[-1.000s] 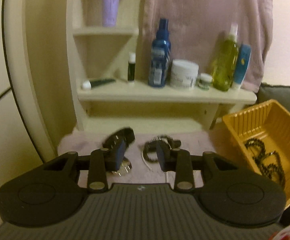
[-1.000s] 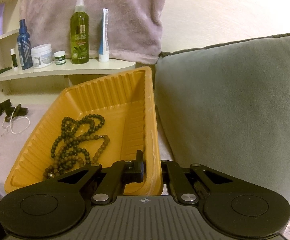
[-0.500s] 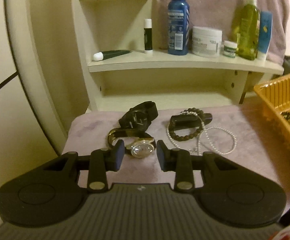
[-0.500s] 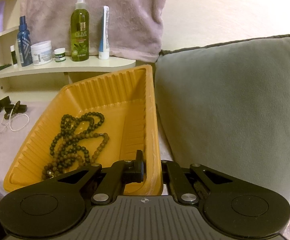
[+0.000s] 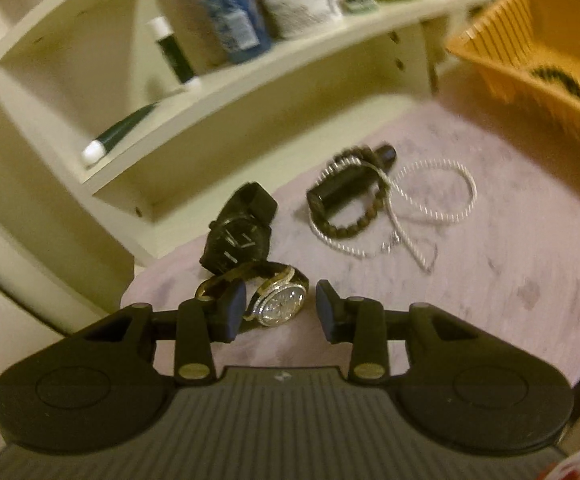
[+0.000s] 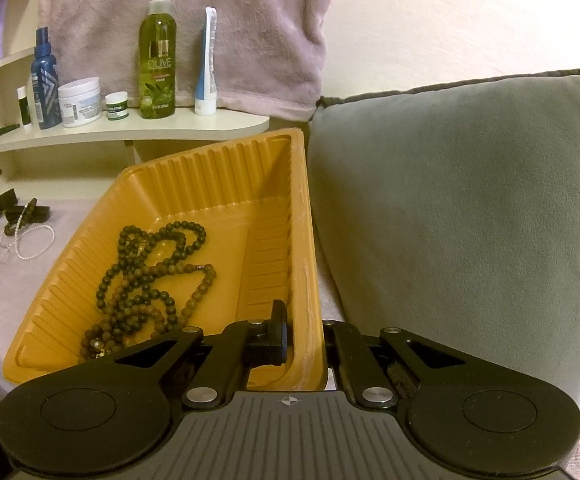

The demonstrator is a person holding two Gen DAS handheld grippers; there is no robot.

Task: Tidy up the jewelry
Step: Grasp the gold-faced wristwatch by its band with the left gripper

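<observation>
A gold watch [image 5: 283, 302] with a sparkling face lies on the pink cloth [image 5: 510, 264], between the fingers of my left gripper [image 5: 281, 314]. Its jaws are opening and the pads stand clear of the watch. Just beyond lie a black watch [image 5: 239, 232], a dark bead bracelet [image 5: 354, 222] around a small black piece, and a white pearl necklace [image 5: 442, 196]. My right gripper [image 6: 304, 330] is shut on the near right wall of the orange tray [image 6: 302, 240], one finger inside, one outside. Dark bead necklaces [image 6: 149, 276] lie in the tray.
A cream shelf [image 6: 129, 132] behind the cloth carries several bottles, jars and tubes. A pink towel [image 6: 189, 12] hangs over it. A grey cushion [image 6: 470, 220] stands right beside the tray. The cloth's left edge falls off near the gold watch.
My left gripper has sunk towards the cloth and rolled, so the gold watch now sits between its fingers. The right gripper and the tray have stayed put.
</observation>
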